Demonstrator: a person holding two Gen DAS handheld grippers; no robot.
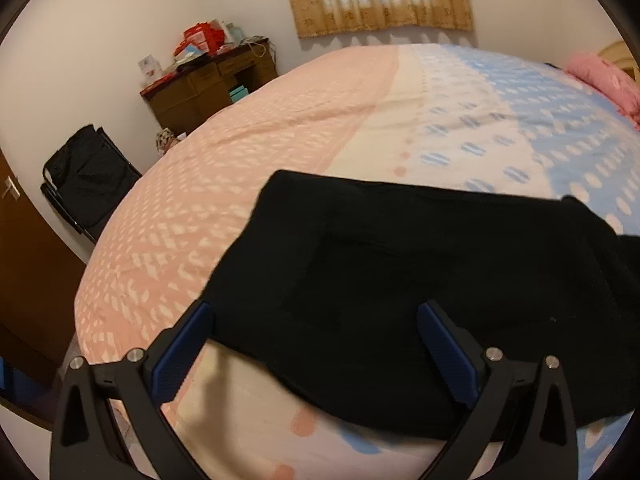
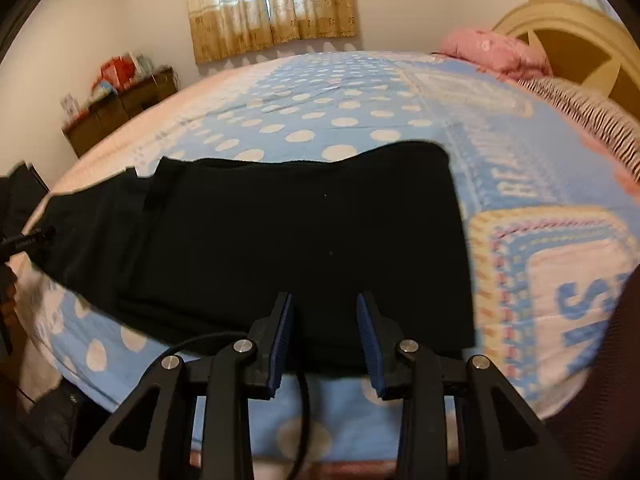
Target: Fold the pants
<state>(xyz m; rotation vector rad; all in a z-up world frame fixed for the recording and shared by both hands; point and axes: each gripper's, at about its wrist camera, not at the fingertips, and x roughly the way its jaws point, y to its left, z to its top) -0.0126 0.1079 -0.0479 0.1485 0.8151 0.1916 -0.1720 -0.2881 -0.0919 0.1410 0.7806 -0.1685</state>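
Observation:
Black pants lie folded flat across the near part of a bed with a pink and blue dotted cover. My left gripper stands wide open just above the left end of the pants, its blue pads apart and gripping nothing. In the right wrist view the pants stretch from the left edge to a straight right end. My right gripper hovers over their near edge, close to that end. Its jaws stand partly open, with a clear gap and no cloth pinched between the pads.
A brown desk piled with boxes stands against the far wall, a black folding chair beside the bed's left side. A pink pillow and a headboard lie at the right. A black cable hangs under my right gripper.

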